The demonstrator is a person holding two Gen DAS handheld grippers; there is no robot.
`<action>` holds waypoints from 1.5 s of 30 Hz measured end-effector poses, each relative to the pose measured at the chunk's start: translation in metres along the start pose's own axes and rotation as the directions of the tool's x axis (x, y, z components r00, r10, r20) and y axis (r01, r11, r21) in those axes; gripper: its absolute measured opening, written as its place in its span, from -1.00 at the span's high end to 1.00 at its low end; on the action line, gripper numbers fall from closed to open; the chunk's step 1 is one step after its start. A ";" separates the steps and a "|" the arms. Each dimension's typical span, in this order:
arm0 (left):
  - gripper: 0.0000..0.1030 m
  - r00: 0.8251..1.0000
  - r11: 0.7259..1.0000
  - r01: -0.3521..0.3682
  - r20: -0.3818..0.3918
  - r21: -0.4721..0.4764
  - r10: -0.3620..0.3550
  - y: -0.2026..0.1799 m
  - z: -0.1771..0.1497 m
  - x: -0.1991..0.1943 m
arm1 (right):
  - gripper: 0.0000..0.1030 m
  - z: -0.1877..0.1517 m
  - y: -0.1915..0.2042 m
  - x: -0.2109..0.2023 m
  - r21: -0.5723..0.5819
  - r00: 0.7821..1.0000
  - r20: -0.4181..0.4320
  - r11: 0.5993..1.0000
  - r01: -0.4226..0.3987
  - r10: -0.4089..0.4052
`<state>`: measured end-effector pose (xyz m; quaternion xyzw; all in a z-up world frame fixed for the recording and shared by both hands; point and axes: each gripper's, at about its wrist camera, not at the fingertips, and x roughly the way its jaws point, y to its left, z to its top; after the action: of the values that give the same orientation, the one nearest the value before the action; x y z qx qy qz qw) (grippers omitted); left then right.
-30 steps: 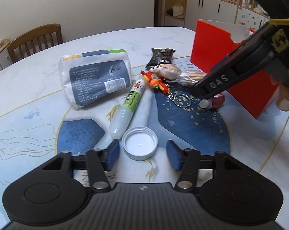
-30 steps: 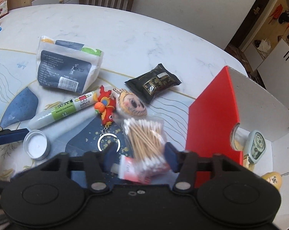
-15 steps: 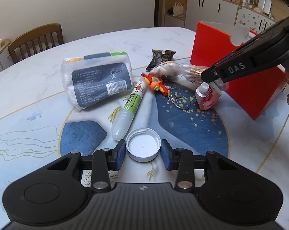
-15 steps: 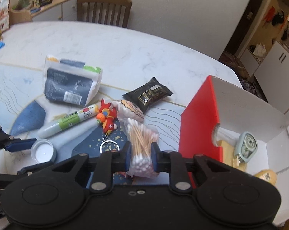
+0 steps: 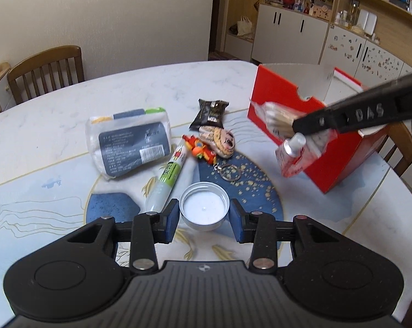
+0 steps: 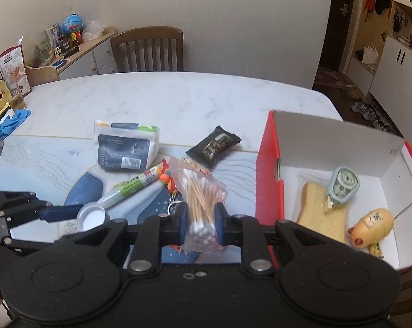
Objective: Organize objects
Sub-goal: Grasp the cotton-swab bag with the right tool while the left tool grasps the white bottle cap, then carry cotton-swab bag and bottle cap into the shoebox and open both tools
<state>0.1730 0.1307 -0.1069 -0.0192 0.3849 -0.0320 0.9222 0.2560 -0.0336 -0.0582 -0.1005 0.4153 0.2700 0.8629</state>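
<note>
We have the right tongs (image 6: 201, 222) clamped on the cotton-swab bag (image 6: 202, 199), lifted beside the red box (image 6: 270, 180) for dropping in, while our left tongs (image 5: 203, 218) pinch the metal lid (image 5: 204, 208) above the worktop (image 5: 151, 93).

1. Grippers: two, the left gripper (image 5: 203, 216) and the right gripper (image 6: 200, 218).
2. Red boxes (image 6: 269, 180): one, on the tabletop (image 6: 165, 95).
3. Items inside the box: three, namely one tan slab (image 6: 319, 213), one correction-tape dispenser (image 6: 342, 187), one yellow figure (image 6: 371, 227).
4. Cotton swab bags (image 6: 200, 205): one.
5. Small red-and-white tubes (image 5: 293, 155): one.
6. Tealight candles (image 5: 204, 207): one.
7. Glue tubes (image 5: 169, 175): one.
8. Keychain toys (image 5: 200, 150): one, with one ring.
9. Round cartoon-face items (image 5: 218, 142): one.
10. Dark snack packets (image 6: 212, 146): one.
11. Large white-and-grey pouches (image 5: 130, 142): one.
12. Wooden chairs (image 6: 147, 49): one counted in each view.
</note>
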 end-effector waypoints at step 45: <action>0.27 0.997 0.998 -0.054 -0.056 -0.035 0.052 -0.001 -0.037 -0.020 | 0.31 -0.058 0.031 0.042 -0.159 0.973 -0.211 0.979 -0.128 0.093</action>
<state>0.1331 0.1307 -0.1188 -0.0249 0.4110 -0.0011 0.9113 0.2218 -0.0143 -0.1259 -0.1781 0.4811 0.3411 0.7877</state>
